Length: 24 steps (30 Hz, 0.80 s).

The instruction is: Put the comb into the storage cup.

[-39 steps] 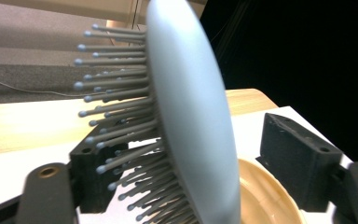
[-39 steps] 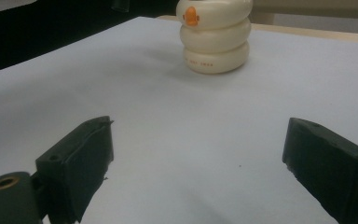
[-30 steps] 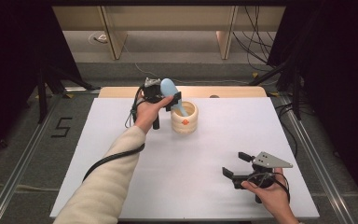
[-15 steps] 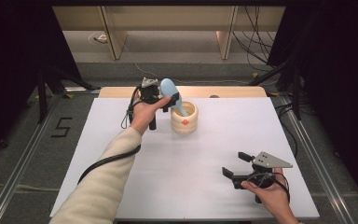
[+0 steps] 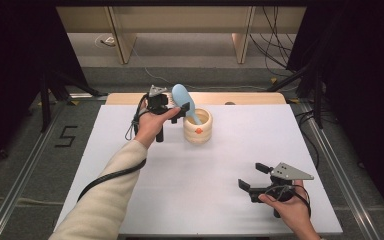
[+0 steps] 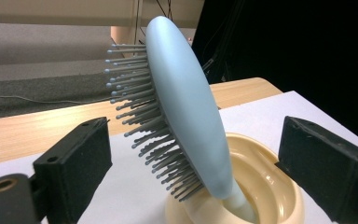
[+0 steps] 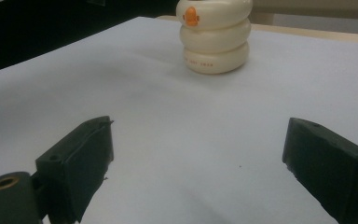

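The blue brush is stood handle-down in the cream holder near the table's far edge, tilted, bristles turned toward the left. The left gripper is parked right beside it, jaws spread wide around the brush head, nothing pinched. The right gripper is held near the near right corner, jaws apart too.

A pale blue hairbrush with grey, ball-tipped bristles stands handle-down in a cream, ribbed holder, its oval head tilted up and to the left. The holder, shaped like three stacked rings and marked with a small orange emblem on its near side, sits upright on the white table toward the far edge, slightly left of centre.
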Tool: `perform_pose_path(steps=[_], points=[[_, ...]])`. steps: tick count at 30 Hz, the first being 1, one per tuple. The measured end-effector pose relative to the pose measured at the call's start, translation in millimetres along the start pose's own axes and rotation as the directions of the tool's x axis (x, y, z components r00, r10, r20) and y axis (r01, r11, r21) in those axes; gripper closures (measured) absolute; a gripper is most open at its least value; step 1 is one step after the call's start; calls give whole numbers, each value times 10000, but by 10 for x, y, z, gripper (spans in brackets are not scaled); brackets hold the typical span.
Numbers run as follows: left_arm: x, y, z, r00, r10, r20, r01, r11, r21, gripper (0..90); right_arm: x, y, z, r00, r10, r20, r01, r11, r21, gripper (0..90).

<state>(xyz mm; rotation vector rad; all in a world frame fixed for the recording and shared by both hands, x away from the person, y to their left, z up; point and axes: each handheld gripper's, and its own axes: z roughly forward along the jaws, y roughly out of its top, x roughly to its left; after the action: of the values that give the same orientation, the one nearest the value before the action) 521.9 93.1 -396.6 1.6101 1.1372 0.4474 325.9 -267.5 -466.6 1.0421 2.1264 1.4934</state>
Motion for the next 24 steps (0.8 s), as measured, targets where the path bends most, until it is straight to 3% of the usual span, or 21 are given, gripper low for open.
perform_pose_path(steps=[11, 24], points=[[-4, -62, -91, 9997, 234, -2, -234, 9997, 118, 81, -1, 0, -1, 10000, 6, 14, -6, 10000, -5, 95], [43, -149, -362, 9984, 572, 33, -572, 9984, -45, 73, 5, 2, 2, 10000, -14, 11, 14, 10000, -9, 95]])
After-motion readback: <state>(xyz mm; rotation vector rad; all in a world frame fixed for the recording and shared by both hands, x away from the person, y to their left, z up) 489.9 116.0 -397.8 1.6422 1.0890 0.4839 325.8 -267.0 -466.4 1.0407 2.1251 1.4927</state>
